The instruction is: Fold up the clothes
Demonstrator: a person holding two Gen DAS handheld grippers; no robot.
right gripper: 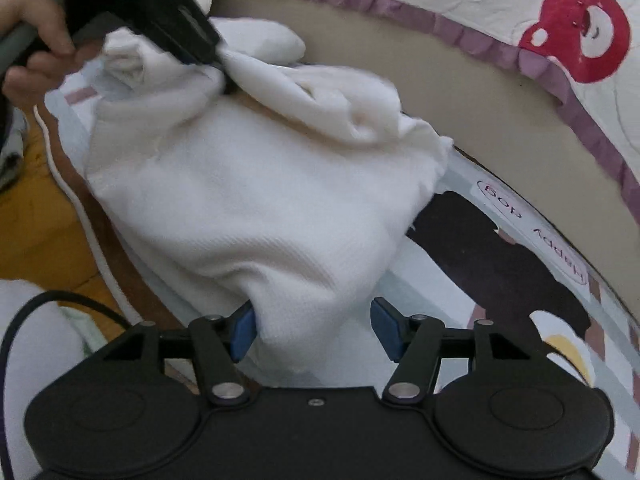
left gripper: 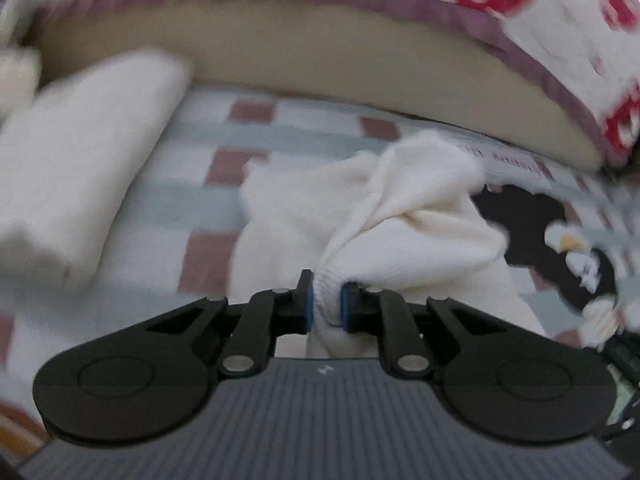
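Observation:
A cream-white knit garment point(right gripper: 248, 200) lies bunched on a checked mat point(right gripper: 448, 300). My left gripper point(left gripper: 325, 300) is shut on a gathered ribbed edge of the garment point(left gripper: 400, 216) and holds it lifted. In the right wrist view the left gripper point(right gripper: 224, 68) pinches the garment's far end at upper left. My right gripper point(right gripper: 312, 328) is open, its blue pads point(right gripper: 244, 330) standing on either side of the garment's near edge, not closed on it.
A folded white garment point(left gripper: 80, 152) lies on the mat at left. A beige bed side point(right gripper: 460, 96) with a red bear-print quilt point(right gripper: 576, 40) borders the far side. Wood floor point(right gripper: 36, 216) lies left of the mat's edge.

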